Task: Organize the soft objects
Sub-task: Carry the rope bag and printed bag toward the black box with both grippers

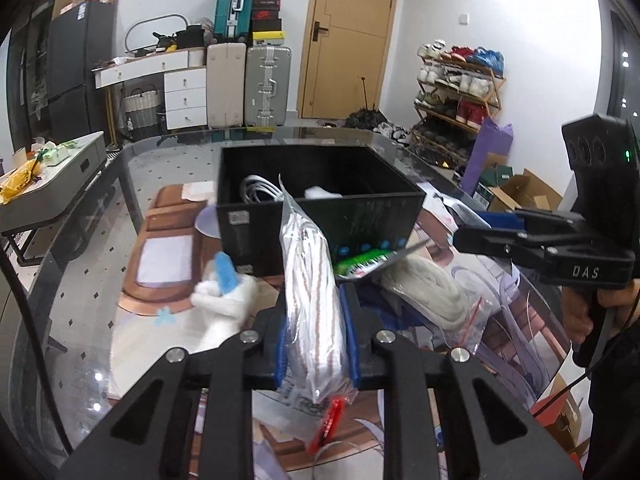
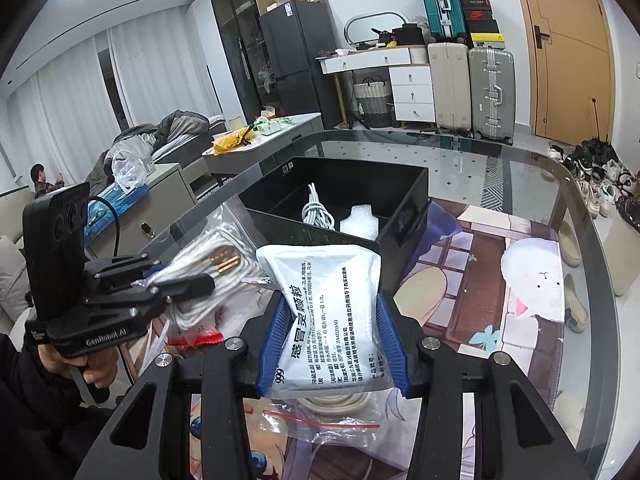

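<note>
Black box (image 1: 320, 200): open-topped, standing on the glass desk (image 2: 520, 168); inside it, a coiled white cable (image 2: 316, 210) and a white foam piece (image 2: 362, 222); left hand-held gripper (image 1: 316, 340), in front of the box: pads clenched on a clear zip bag of white cord (image 1: 312, 280), the bag upright and reaching up past the box's near wall; right hand-held gripper (image 2: 332, 344), in front of the box: grasping a white sachet (image 2: 324, 312) with printed text; near the box, on the desk: a second bagged white cord (image 1: 432, 300) and a white plush with a blue piece (image 1: 224, 292).
</note>
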